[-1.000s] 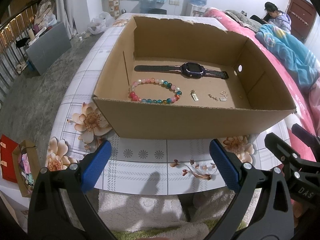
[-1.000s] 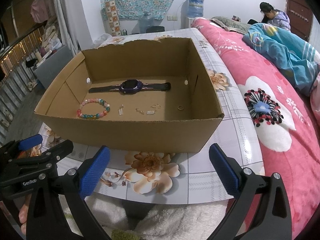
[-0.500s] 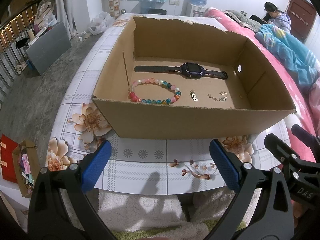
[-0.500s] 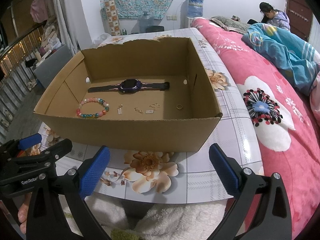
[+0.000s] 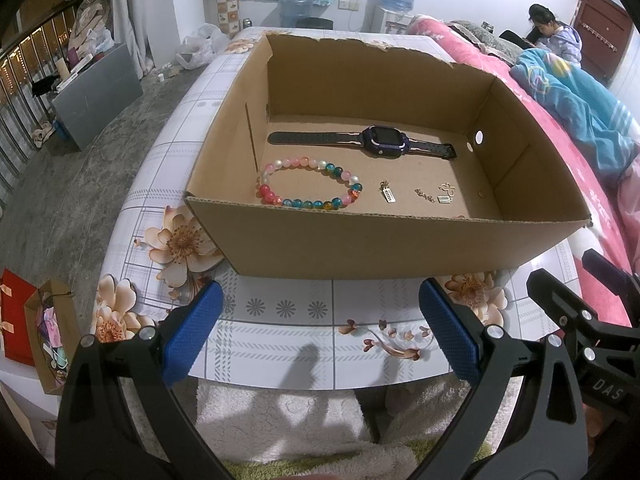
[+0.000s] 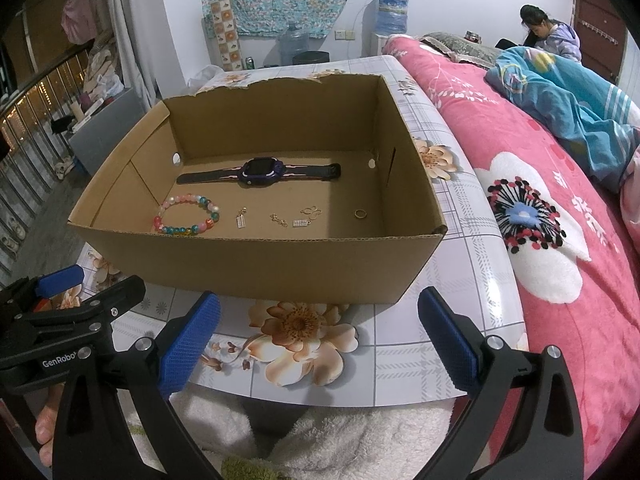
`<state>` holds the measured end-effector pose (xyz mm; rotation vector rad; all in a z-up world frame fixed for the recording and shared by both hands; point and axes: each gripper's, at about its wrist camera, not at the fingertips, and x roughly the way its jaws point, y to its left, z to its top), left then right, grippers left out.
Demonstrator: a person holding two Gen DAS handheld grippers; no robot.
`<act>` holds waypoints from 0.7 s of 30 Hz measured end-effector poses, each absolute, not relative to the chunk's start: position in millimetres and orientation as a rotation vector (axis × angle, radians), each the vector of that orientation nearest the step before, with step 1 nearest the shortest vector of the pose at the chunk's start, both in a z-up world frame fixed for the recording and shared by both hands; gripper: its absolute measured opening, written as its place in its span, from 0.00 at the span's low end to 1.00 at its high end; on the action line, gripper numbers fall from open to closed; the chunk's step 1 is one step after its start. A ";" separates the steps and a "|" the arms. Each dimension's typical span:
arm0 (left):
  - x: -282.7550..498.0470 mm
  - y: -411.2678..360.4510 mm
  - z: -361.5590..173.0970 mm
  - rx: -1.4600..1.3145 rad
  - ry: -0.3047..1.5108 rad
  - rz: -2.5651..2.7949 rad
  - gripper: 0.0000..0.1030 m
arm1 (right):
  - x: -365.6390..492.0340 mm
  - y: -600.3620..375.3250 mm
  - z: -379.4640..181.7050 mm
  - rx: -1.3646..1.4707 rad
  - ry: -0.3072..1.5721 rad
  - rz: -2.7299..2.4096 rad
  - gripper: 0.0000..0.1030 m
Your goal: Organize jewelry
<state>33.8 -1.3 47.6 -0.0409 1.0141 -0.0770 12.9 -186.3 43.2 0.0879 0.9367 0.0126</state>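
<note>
Nearly unchanged: both tools still hover agape before box.

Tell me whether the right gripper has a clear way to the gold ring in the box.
Probably yes. The right gripper is open and empty, the cardboard box has no lid, and the gold ring lies alone; only the near wall must be cleared from above.

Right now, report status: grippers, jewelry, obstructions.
Left gripper and right gripper open, empty, short of the brown cardboard box. Multicoloured bead bracelet, black-purple watch, small charms inside. Near box wall blocks approach.
</note>
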 end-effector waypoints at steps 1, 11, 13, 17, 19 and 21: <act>33.7 -1.6 47.6 -0.040 1.014 -0.076 0.92 | 12.9 -186.3 43.2 0.089 0.937 0.013 0.94; 34.2 -1.1 47.4 -0.045 1.018 -0.078 0.92 | 13.2 -186.4 43.7 0.088 0.937 0.011 0.94; 34.2 -1.2 47.4 -0.045 1.018 -0.078 0.92 | 13.2 -186.3 43.5 0.088 0.937 0.012 0.94; 34.0 -1.6 47.5 -0.046 1.018 -0.078 0.92 | 13.1 -186.1 43.5 0.087 0.937 0.012 0.94; 34.4 -0.5 47.5 -0.045 1.018 -0.078 0.92 | 13.2 -186.3 43.8 0.088 0.937 0.012 0.94; 34.4 -0.7 47.5 -0.045 1.018 -0.078 0.92 | 13.0 -186.0 43.6 0.088 0.937 0.012 0.94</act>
